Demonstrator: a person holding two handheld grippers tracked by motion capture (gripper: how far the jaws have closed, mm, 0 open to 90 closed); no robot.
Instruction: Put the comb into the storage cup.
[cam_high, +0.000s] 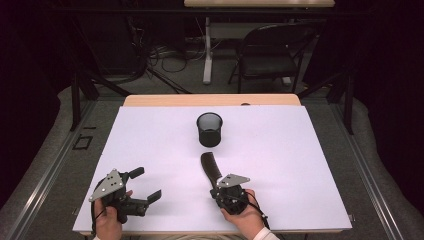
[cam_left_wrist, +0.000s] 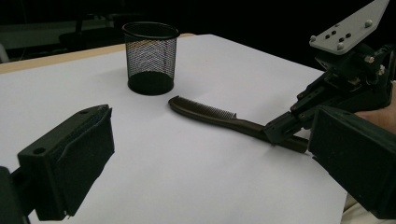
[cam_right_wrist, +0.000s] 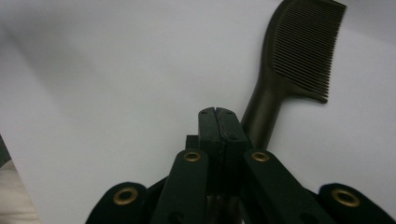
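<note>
A dark comb (cam_high: 209, 166) (cam_left_wrist: 205, 112) (cam_right_wrist: 299, 51) lies flat on the white sheet, teeth end toward a black mesh cup (cam_high: 209, 129) (cam_left_wrist: 150, 56) standing upright behind it. My right gripper (cam_high: 216, 183) (cam_right_wrist: 218, 116) (cam_left_wrist: 278, 133) sits low over the comb's handle. Its jaws are pressed together, and the handle passes under them rather than between them. My left gripper (cam_high: 146, 184) (cam_left_wrist: 210, 163) rests near the front left of the sheet. It is open and holds nothing, and it points toward the comb and the cup.
The white sheet (cam_high: 300, 165) covers most of a wooden table whose far edge (cam_high: 210, 100) shows behind the cup. A black folding chair (cam_high: 270, 50) and cables stand on the floor beyond. Dark floor lies on both sides of the table.
</note>
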